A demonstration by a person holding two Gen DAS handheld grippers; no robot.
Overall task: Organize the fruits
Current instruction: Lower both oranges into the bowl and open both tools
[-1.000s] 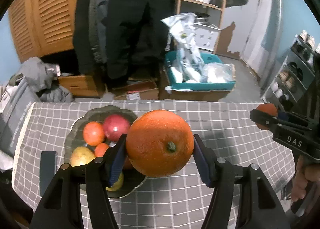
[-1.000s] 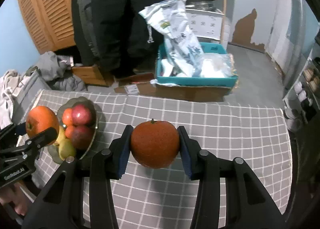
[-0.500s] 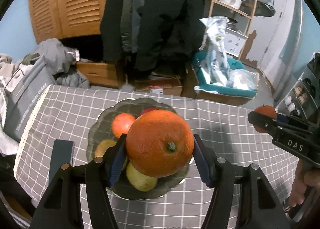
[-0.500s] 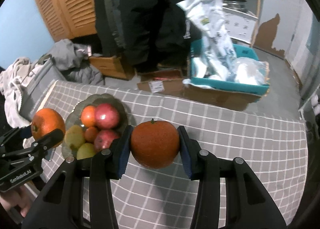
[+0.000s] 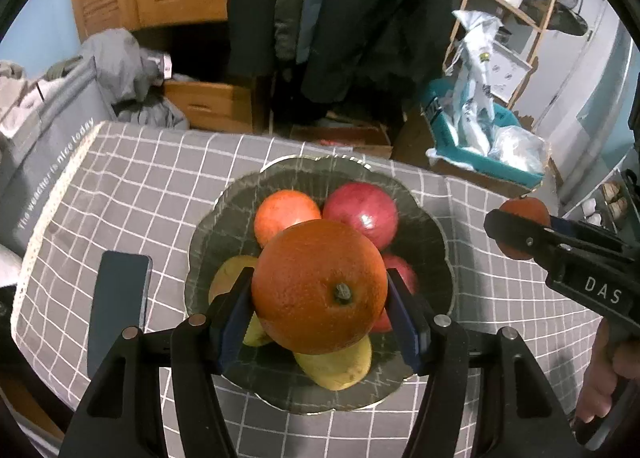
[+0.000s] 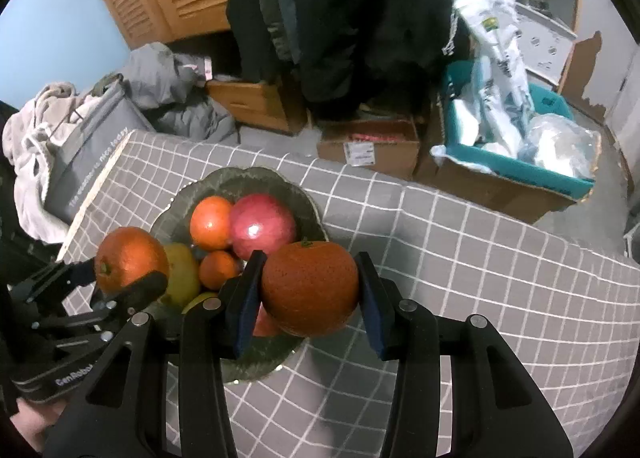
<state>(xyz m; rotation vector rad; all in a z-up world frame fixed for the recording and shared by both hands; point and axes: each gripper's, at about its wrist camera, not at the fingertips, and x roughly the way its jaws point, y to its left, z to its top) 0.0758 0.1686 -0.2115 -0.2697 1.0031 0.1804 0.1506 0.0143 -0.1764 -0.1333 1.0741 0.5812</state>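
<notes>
My left gripper point(image 5: 320, 306) is shut on a large orange point(image 5: 319, 285) and holds it above the dark glass fruit bowl point(image 5: 228, 213). The bowl holds a red apple point(image 5: 361, 213), an orange fruit point(image 5: 286, 213) and yellow pears point(image 5: 336, 368). My right gripper point(image 6: 310, 298) is shut on a darker orange point(image 6: 310, 288) above the bowl's right rim point(image 6: 308, 197). The right gripper shows in the left wrist view point(image 5: 520, 232), to the right of the bowl. The left gripper with its orange point(image 6: 130, 258) shows in the right wrist view, over the bowl's left side.
The bowl sits on a table with a grey checked cloth point(image 5: 152, 185). A dark phone point(image 5: 118, 298) lies flat left of the bowl. Beyond the table's far edge are cardboard boxes point(image 6: 368, 143), a teal crate with bags point(image 6: 516, 137), hanging coats and piled clothes point(image 6: 48, 129).
Both grippers have moved left toward the bowl with their oranges. The left one now hangs over the bowl's middle; the right one has reached its right rim.
</notes>
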